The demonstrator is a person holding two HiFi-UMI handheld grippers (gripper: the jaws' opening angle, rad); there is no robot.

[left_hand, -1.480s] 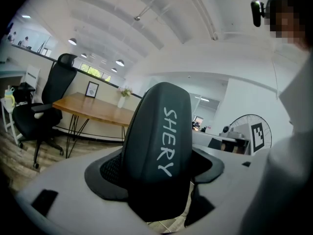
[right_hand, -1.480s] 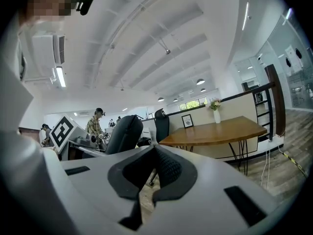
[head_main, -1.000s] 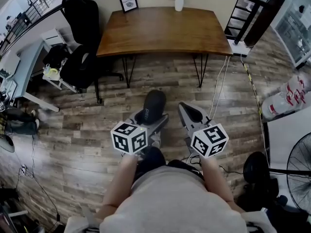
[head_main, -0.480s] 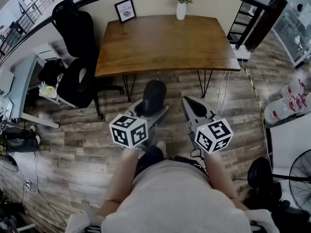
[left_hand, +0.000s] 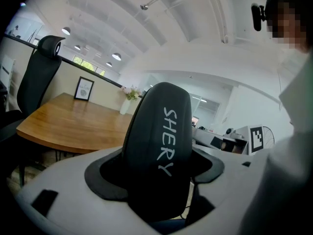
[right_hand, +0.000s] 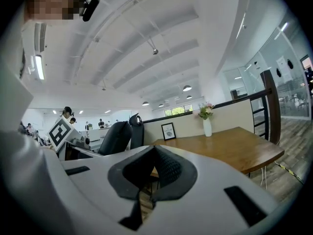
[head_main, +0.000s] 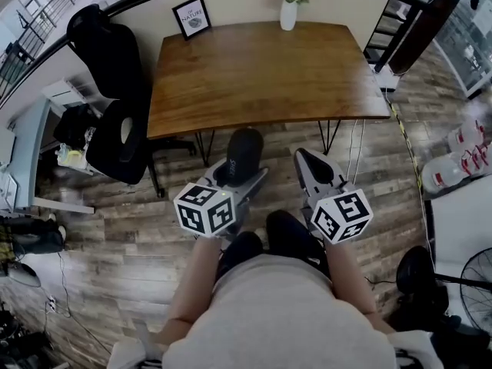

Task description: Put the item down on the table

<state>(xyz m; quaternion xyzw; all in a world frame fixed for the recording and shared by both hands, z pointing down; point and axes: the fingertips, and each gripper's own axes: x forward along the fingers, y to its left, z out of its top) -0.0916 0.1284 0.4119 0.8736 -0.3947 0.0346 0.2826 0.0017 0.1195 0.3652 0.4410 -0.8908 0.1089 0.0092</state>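
Grips the black case (head_main: 244, 156) on end in the left gripper (head_main: 237, 183), short of the table's (head_main: 261, 60) near edge, over the floor. Carries the right gripper (head_main: 311, 166) pinched closed and empty, just beside. Risks dropping the case to the floor if released before the table lies beneath. Reads "SHERY" on the case only from the left gripper view; shows the gap to the table only from the head view.

A picture frame (head_main: 191, 16) stands far ahead of the left claw (head_main: 244, 177). A black chair (head_main: 115, 129) is left of it.
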